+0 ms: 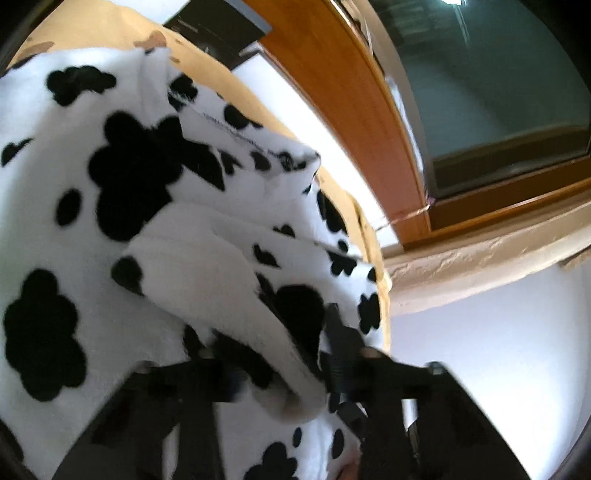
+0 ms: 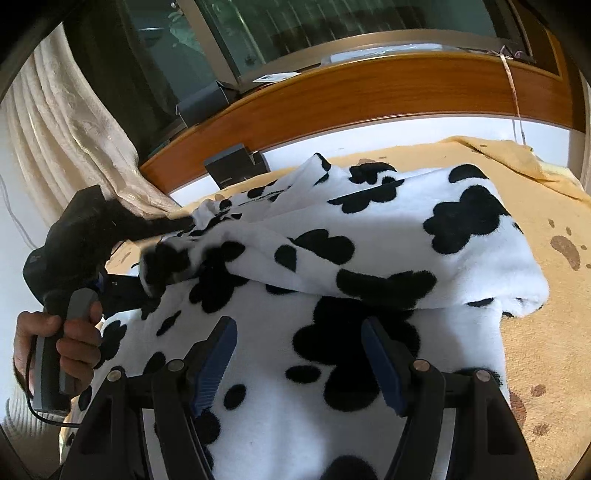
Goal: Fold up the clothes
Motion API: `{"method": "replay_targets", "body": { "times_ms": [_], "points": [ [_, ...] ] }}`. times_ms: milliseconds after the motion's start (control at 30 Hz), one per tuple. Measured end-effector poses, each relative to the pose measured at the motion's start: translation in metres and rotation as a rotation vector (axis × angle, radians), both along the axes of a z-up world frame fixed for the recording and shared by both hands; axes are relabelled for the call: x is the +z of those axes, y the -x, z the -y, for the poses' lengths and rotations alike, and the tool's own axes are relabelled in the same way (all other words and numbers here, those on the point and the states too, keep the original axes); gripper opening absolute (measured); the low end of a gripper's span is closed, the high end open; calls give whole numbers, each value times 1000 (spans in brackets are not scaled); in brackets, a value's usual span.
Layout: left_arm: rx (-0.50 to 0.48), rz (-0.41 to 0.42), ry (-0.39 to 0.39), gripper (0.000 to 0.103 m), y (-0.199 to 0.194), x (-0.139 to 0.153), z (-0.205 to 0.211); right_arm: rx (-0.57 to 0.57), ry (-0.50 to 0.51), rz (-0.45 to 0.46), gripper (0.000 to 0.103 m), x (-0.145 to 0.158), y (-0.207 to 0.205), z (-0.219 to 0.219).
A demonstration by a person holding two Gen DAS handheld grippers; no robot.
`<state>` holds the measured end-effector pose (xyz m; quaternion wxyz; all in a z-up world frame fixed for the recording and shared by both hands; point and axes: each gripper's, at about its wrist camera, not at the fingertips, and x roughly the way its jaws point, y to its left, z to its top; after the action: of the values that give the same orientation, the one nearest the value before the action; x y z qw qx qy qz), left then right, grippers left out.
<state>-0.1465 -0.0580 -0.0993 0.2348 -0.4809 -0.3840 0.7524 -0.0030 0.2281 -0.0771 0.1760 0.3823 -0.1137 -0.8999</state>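
A white fleece garment with black cow spots (image 2: 369, 236) lies on a yellow blanket (image 2: 546, 302), its upper part folded over the lower. My left gripper (image 1: 284, 373) is shut on a bunched fold of the garment (image 1: 207, 280) and holds it lifted; it also shows in the right wrist view (image 2: 173, 254), at the garment's left edge. My right gripper (image 2: 299, 362) is open and empty, its blue pads (image 2: 218, 365) hovering just above the garment's near part.
A wooden sill (image 2: 369, 92) and a window (image 2: 332, 29) run along the far side. A cream curtain (image 2: 66, 140) hangs at the left. A dark box (image 2: 236, 166) sits by the blanket's far edge. The blanket has brown paw prints (image 2: 565, 251).
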Motion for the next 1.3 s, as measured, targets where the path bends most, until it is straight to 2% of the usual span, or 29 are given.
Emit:
{"method": "replay_targets", "body": {
  "times_ms": [33, 67, 100, 267, 400, 567, 633, 733, 800, 867, 900, 933, 1100, 1200, 1267, 1300],
  "points": [
    [4, -3, 10, 21, -1, 0, 1, 0, 1, 1, 72, 0, 0, 0],
    [8, -7, 19, 17, -1, 1, 2, 0, 1, 1, 72, 0, 0, 0],
    [13, -10, 29, 16, -2, 1, 4, 1, 1, 0, 72, 0, 0, 0],
    [51, -171, 156, 15, -14, 43, 26, 4, 3, -4, 72, 0, 0, 1],
    [0, -331, 297, 15, -37, 75, 39, 4, 6, -4, 72, 0, -1, -1],
    [-151, -337, 496, 15, -58, 53, 48, 3, 4, -1, 72, 0, 0, 0],
    [-194, -304, 647, 15, -60, 30, 45, -1, 5, 4, 72, 0, 0, -1],
    [-223, -291, 703, 17, -63, 13, 45, -14, 7, 13, 72, -1, 2, -3],
    [-233, -329, 749, 18, -68, 16, 44, -24, 8, 21, 72, -2, 3, -5],
    [-248, -414, 864, 19, -75, 28, 34, -31, 9, 30, 72, -4, 4, -7],
    [-240, -459, 890, 19, -80, 36, 31, -32, 9, 34, 72, -4, 5, -7],
    [-230, -505, 912, 19, -84, 45, 28, -31, 9, 36, 72, -5, 5, -8],
    [-224, -586, 922, 19, -90, 52, 36, -24, 5, 35, 72, -5, 5, -7],
    [-244, -410, 931, 20, -73, 19, 52, -22, 3, 38, 72, -6, 5, -6],
    [-242, -368, 907, 22, -71, 8, 62, -22, 1, 37, 72, -6, 5, -6],
    [-236, -381, 902, 22, -73, 12, 63, -22, 1, 37, 72, -6, 5, -5]
  ]
}}
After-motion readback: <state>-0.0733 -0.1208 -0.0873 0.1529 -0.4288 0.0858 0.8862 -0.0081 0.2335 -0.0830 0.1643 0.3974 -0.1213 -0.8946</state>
